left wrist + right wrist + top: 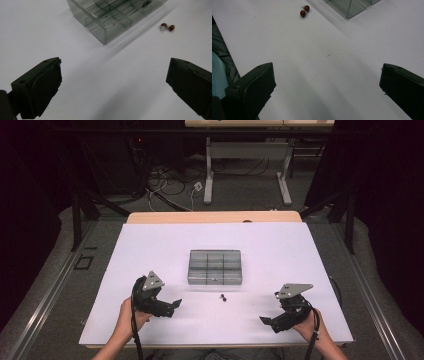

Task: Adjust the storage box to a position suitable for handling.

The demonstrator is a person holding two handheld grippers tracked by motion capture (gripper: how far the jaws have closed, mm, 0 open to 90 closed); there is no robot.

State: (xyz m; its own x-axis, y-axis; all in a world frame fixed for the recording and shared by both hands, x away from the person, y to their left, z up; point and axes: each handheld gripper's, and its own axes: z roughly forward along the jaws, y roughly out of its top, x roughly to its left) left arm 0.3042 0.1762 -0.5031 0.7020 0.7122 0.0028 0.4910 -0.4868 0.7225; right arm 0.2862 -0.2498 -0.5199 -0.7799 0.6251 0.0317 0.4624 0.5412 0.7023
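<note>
High view: I see 2 red beads (222,297) at 2 o'clock from my left gripper (176,302), nearer than my right gripper (263,320); both grippers released, empty.

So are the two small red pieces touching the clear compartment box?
Apart. The left gripper view shows bare white table between the red pieces and the clear compartment box; the high view shows the same gap in front of the box.

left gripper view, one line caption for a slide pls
Open left gripper above the white table, facing a clear compartment box and two small red beads.
</note>
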